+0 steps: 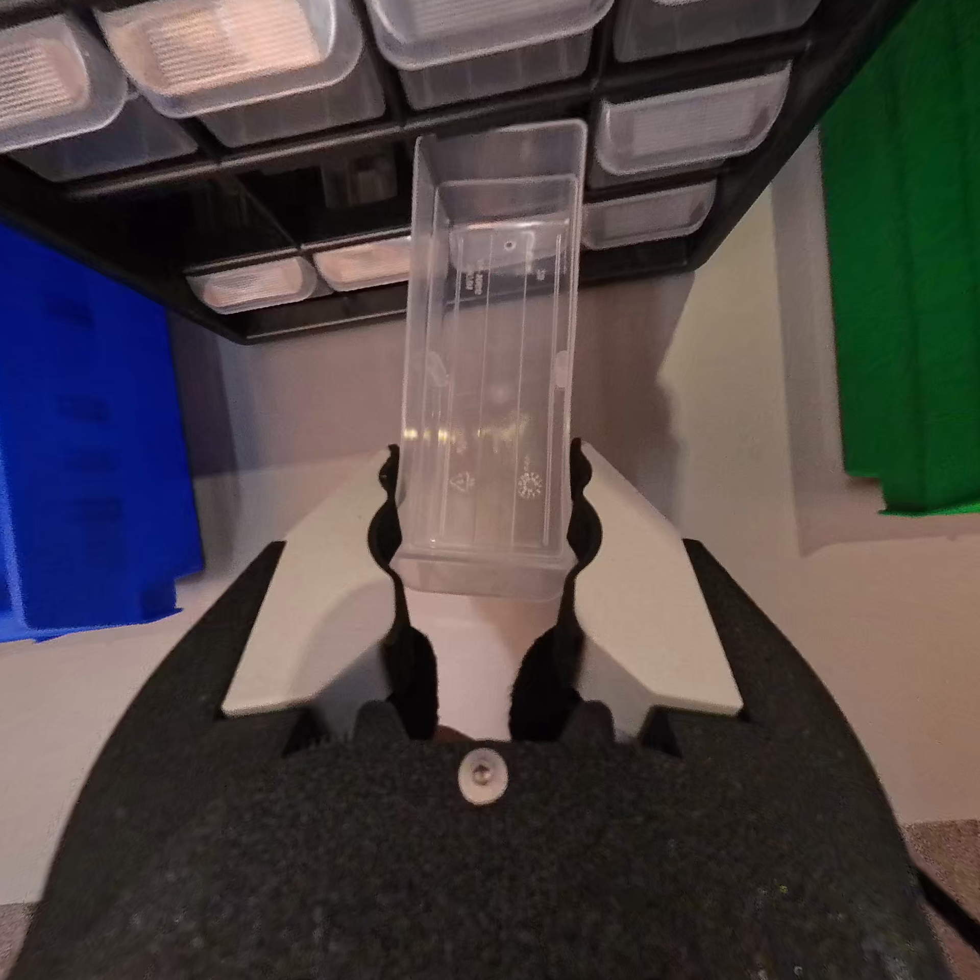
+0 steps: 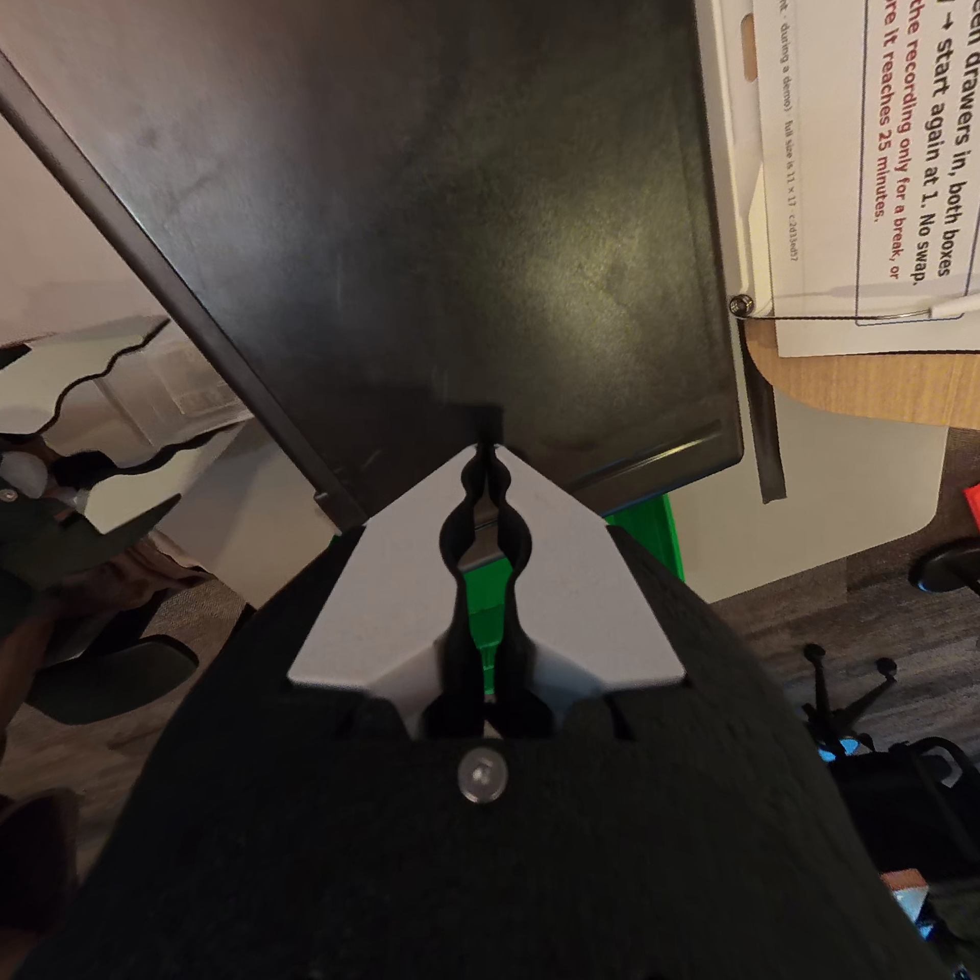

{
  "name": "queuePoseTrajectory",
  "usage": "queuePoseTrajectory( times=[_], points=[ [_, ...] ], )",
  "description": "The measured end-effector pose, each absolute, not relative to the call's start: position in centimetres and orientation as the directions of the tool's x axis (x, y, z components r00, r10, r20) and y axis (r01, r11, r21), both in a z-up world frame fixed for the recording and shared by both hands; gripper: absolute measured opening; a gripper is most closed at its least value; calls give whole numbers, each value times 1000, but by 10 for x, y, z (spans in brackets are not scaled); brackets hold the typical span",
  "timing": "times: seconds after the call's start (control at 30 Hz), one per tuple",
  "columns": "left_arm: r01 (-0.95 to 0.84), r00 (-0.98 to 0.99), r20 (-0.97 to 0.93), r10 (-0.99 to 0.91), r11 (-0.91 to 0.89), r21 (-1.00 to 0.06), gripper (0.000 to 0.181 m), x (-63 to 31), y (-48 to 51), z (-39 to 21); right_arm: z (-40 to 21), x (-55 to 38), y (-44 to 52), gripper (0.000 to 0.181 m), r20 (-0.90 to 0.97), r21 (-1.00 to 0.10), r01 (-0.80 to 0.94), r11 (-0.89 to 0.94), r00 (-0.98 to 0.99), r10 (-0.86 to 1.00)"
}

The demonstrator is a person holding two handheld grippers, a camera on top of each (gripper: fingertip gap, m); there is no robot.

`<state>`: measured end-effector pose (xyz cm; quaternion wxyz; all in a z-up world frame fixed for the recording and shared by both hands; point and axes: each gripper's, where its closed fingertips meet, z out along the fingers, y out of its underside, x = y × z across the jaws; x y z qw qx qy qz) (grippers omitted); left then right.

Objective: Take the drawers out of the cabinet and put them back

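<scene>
Jaws of the left gripper (image 1: 483, 509) clamp a clear drawer (image 1: 490, 371); right gripper (image 2: 487, 451) jaws pinched on the cabinet (image 2: 424, 212).

One black cabinet (image 1: 753, 175), one clear drawer (image 1: 488, 371) drawn out, at least nine drawers seated in the visible part, one blue bin (image 1: 90, 424), one green bin (image 1: 912, 265), two grippers, left gripper (image 1: 483, 451) and right gripper (image 2: 485, 451), one printed sheet (image 2: 869, 175).

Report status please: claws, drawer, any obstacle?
Left claw shut on clear drawer, far end at cabinet slot. Right claw shut on the cabinet's edge. No obstacle seen.
</scene>
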<state>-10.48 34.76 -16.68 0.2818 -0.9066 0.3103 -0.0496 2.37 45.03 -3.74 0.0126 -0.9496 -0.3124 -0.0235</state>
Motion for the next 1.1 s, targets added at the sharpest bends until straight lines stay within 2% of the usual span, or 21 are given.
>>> queuePoseTrajectory(
  times=[0.17, 0.47, 0.77, 1.03, 1.1],
  points=[
    [-475, 843, -92, -530, -653, -590, 61, -97, 346, -169, -37, 23, 450, 0, 38, -63, 586, -808, 810, 585],
    [-375, 886, -71, -459, -618, -691, 61, -85, 351, -166, -37, 24, 451, 0, 70, -68, 598, -798, 801, 595],
    [-369, 890, -92, -446, -587, -720, 62, -73, 371, -170, -37, 23, 450, 0, 45, -105, 587, -803, 809, 586],
    [-359, 889, -118, -442, -515, -779, 64, -57, 400, -169, -37, 24, 450, 0, 55, -72, 592, -803, 806, 590],
    [-368, 880, -116, -460, -506, -781, 71, -58, 399, -170, -37, 24, 450, 0, 59, -58, 593, -803, 805, 590]
  ],
)
